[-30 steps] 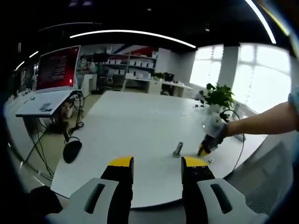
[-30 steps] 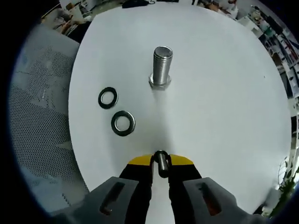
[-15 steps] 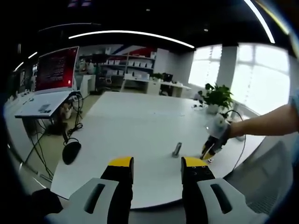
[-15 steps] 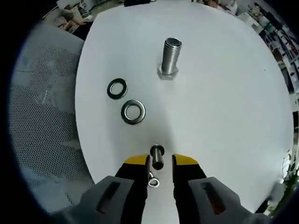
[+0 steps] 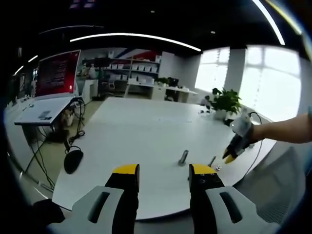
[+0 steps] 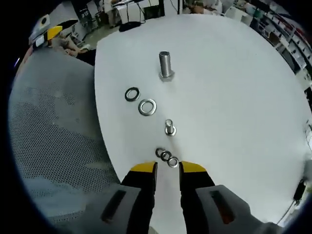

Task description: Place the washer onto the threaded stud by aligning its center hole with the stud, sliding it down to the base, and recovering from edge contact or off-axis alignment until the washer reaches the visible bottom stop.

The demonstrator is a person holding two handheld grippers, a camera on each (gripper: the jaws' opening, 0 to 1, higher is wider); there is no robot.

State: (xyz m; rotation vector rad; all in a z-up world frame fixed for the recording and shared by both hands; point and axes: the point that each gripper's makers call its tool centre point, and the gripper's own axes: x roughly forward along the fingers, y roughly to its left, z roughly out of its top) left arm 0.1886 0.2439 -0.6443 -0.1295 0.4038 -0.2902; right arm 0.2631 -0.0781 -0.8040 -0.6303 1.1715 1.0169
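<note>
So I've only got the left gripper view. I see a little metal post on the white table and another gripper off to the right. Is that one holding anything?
Observer: No. In the right gripper view, the right gripper has its jaws apart with nothing between them.
Operator: Are there washers near the post?
Observer: Two lie flat on the table beside the threaded stud, not on it: a dark washer and a silvery washer.
Operator: Anything else down there?
Observer: A small bolt stands upright, and three small washers sit in a row just ahead of the jaw tips.
</note>
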